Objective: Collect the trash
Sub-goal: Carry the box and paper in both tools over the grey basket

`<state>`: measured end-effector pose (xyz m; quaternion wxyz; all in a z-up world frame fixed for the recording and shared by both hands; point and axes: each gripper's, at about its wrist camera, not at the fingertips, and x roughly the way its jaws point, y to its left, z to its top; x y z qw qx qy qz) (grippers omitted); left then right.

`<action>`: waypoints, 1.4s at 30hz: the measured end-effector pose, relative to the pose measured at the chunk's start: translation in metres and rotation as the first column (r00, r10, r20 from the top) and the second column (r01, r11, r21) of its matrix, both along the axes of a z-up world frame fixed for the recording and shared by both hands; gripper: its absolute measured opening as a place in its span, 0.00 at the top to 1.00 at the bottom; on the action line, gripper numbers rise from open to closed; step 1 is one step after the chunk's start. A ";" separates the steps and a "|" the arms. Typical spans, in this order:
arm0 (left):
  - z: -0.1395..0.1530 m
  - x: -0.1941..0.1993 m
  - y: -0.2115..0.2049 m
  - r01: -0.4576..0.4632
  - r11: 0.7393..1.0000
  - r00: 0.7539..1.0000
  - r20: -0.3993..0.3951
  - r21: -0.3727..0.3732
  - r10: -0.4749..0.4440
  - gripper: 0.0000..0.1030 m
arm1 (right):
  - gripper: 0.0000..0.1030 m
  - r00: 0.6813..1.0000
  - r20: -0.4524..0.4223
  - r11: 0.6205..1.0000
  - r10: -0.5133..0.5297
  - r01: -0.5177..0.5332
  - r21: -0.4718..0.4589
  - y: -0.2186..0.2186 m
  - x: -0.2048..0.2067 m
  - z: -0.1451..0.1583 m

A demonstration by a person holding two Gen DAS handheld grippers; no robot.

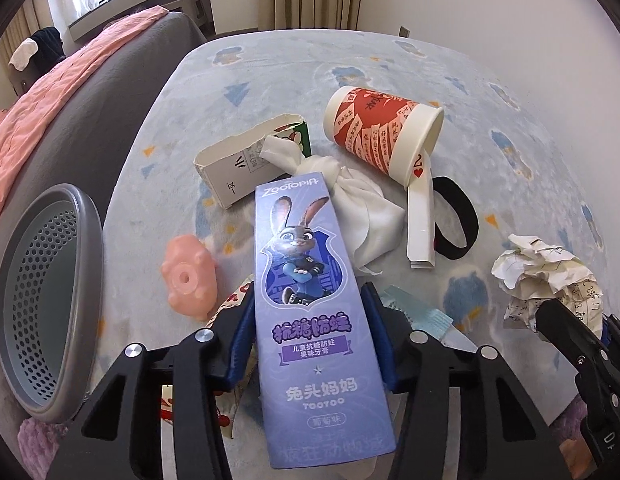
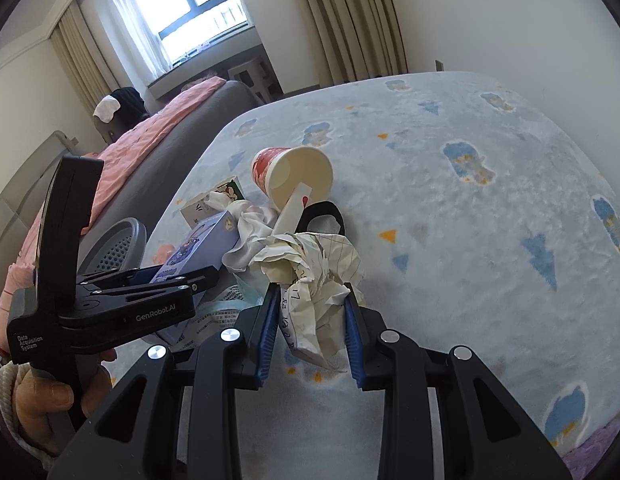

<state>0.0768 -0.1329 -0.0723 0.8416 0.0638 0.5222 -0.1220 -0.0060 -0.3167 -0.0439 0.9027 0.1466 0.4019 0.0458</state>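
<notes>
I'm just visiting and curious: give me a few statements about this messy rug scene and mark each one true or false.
1. The left gripper holds the purple toothpaste box. True.
2. The right gripper is empty. False: it is shut on the crumpled paper.
3. The paper cup stands upright. False: it lies on its side.
4. A grey perforated basket sits left of the pile. True.
5. The pink toy is inside the basket. False: it lies on the rug.

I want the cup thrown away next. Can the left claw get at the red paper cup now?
Probably not yet: the left claw is shut on the purple toothpaste box, which points toward the red paper cup.
</notes>
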 end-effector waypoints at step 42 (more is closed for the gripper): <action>0.058 -0.058 0.270 -0.357 0.933 0.898 0.260 -0.044 0.356 0.56 | 0.71 0.875 0.029 0.875 0.484 -0.483 -0.024 0.268 0.078 0.045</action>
